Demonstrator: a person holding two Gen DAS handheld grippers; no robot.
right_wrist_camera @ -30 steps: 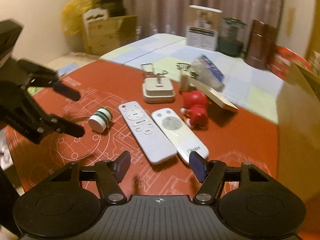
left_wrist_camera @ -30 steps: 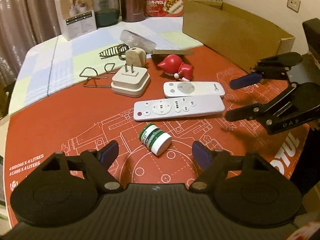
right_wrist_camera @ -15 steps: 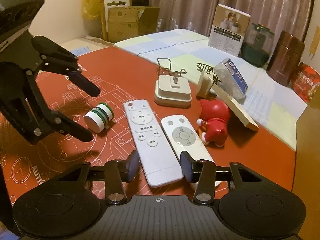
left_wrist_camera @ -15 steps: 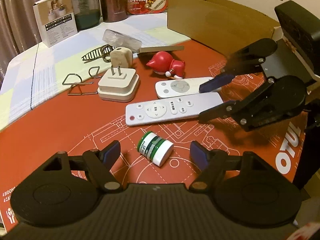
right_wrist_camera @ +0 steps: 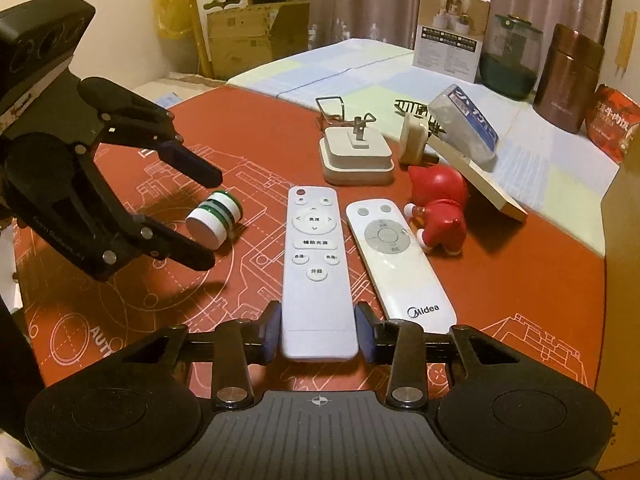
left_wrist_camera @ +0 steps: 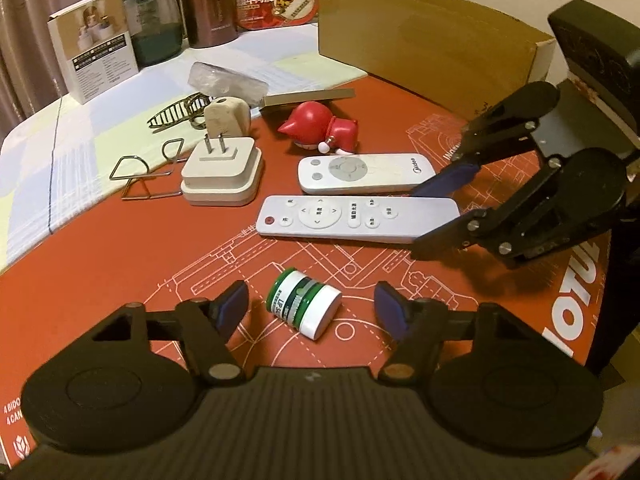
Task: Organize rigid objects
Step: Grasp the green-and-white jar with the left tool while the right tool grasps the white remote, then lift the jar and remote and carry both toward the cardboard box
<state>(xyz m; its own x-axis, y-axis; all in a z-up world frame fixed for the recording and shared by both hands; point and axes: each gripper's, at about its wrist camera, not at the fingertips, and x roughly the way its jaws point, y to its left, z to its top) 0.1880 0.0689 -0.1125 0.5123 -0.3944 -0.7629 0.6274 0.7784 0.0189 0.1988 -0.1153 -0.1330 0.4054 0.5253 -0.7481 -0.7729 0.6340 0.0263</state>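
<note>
Found the right gripper (right_wrist_camera: pixel 319 332) clamped on the near end of the long white remote (right_wrist_camera: pixel 316 268), with both pads pressed against its two long edges. Saw that remote flat on the red mat (left_wrist_camera: pixel 120 248), not yet lifted as far as could be told.

Found the left gripper (left_wrist_camera: pixel 312 310) lowered around the small green and white bottle (left_wrist_camera: pixel 304 308), with jaws closing at this moment. Noticed the bottle on its side between the fingers, but with a gap on each side, so not gripped yet.

Saw the shorter white remote (left_wrist_camera: pixel 364 174) just beside the long one, on its far side in the left view, almost parallel to it. Further away, saw the red figure (left_wrist_camera: pixel 320 128), the white plug adapter (left_wrist_camera: pixel 222 176) with pins up, a smaller beige plug (left_wrist_camera: pixel 226 118) and a wire clip (left_wrist_camera: pixel 136 178), all loose on the table. Saw a cardboard box (left_wrist_camera: pixel 432 36) at the far right; could not see inside it.

Judged the task to be near its beginning: nothing visibly sorted, one grip made, one grip about to be made. Left to do, probably: lifting both things, placing them somewhere proper, then handling the other remote, the figure and the plugs.
</note>
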